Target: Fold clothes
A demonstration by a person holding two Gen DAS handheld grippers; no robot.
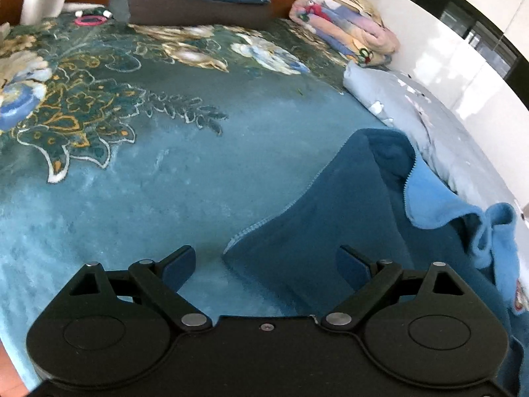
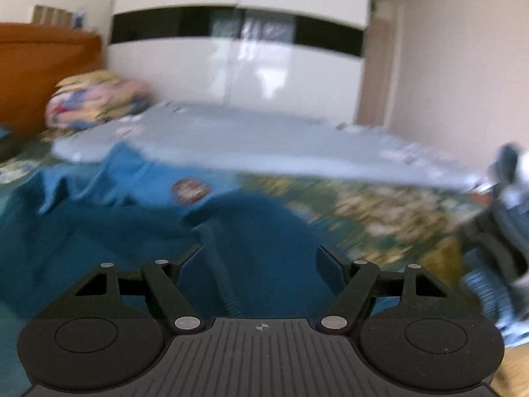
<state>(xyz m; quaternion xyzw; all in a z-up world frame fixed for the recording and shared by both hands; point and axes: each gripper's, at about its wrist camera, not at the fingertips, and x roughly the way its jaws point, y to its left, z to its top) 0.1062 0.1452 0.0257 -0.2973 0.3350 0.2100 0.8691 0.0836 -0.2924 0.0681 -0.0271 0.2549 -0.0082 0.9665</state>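
Note:
A blue fleece garment lies rumpled on the bed, dark blue outside with a lighter blue lining turned up at the right. My left gripper hovers low over its near corner, open, with the stitched hem lying between the fingers and no pad pressing on it. In the blurred right wrist view the same garment shows a round badge. My right gripper stands open over a dark blue fold, and a ribbed seam runs between the fingers without being pinched.
The teal floral bedspread stretches left and ahead. A folded pale blue blanket and a rolled colourful quilt lie along the white wardrobe. Pillows rest at the wooden headboard. Dark clothing sits at the right edge.

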